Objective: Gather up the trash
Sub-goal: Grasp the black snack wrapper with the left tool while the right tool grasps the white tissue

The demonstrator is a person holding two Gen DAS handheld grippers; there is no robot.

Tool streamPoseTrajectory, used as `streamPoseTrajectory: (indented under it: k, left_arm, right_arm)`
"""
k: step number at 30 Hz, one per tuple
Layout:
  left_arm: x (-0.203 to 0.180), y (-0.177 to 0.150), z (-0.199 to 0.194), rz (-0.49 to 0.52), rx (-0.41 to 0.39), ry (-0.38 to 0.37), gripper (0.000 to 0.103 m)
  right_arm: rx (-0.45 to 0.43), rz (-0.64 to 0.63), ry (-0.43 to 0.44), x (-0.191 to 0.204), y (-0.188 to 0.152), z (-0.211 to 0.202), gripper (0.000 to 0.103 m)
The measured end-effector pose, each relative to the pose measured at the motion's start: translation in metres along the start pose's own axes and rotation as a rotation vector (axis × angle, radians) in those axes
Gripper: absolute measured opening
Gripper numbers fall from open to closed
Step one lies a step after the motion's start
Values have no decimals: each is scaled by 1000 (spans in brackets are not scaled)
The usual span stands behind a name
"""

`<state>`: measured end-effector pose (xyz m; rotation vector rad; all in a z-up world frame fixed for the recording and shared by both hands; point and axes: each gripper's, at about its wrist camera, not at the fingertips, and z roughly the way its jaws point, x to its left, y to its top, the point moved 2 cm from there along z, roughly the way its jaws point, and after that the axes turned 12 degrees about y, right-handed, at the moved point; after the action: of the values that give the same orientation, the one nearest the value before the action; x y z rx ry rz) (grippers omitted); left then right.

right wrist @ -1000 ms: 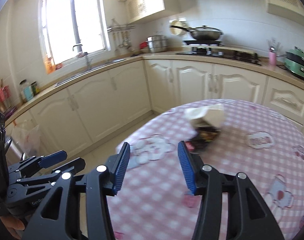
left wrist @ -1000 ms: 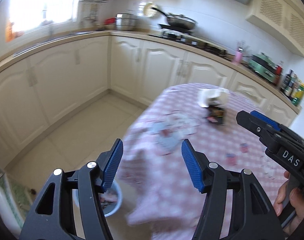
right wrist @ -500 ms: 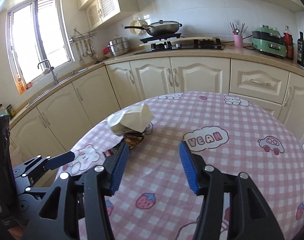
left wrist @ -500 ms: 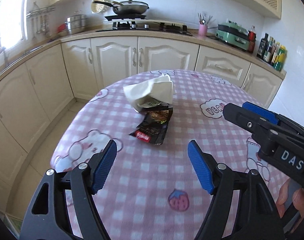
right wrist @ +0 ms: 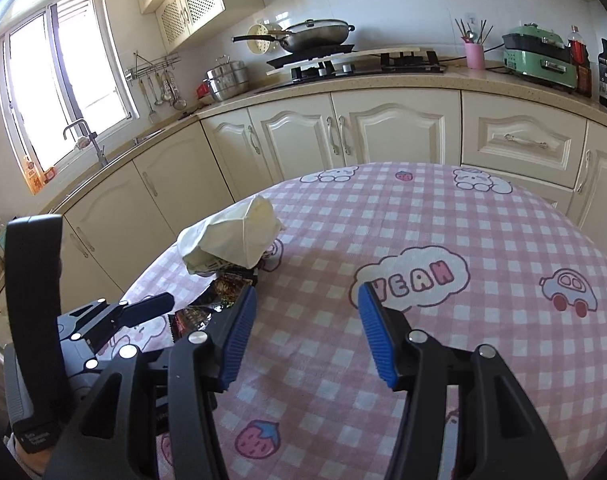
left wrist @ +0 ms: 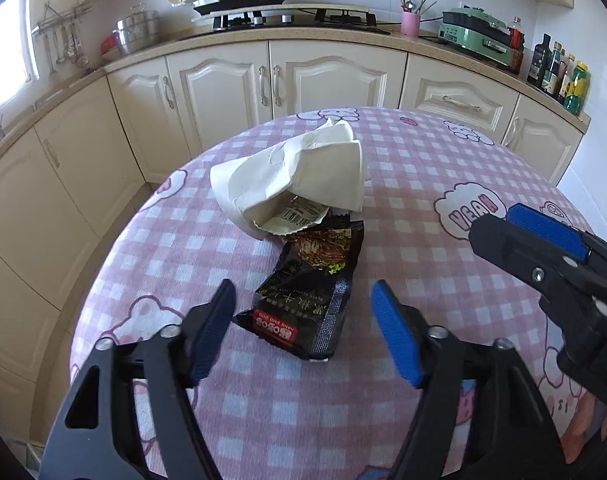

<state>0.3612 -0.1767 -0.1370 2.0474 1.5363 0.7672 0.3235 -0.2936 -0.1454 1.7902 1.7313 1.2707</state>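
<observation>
Flat, glossy black wrapper (left wrist: 309, 300) touches crumpled white paper (left wrist: 295, 174).

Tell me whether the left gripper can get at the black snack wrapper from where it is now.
Probably yes. The left gripper is open with nothing between its pads, and the black snack wrapper lies flat on the table just ahead. Only the wrapper's far end is tucked under the crumpled white paper.

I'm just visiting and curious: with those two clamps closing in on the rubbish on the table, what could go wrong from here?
The black wrapper lies flat on the tablecloth, so the open left gripper, whose jaws have just been closing, might pinch cloth instead. The wrapper's far end is tucked under the white paper; pulling it could drag the paper off the nearby table edge. The right gripper, also open, hovers close by, so they could bump.
</observation>
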Motion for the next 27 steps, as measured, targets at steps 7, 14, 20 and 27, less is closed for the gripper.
streamPoseTrajectory:
  k: [7, 14, 20, 27]
  left_arm:
    - [7, -7, -5, -34, -5, -51, 26]
    - [22, -24, -22, -44, -27, -74, 14]
    - [51, -39, -42, -114, -63, -90, 14]
    - [92, -38, -48, -221, -105, -13, 14]
  right_arm:
    - [-10, 4, 2, 1, 0, -2, 53]
    - [-2, 3, 9, 7, -1, -1, 53]
    - [11, -21, 18, 22, 2, 4, 53]
    - [27, -47, 43, 40, 13, 23, 53]
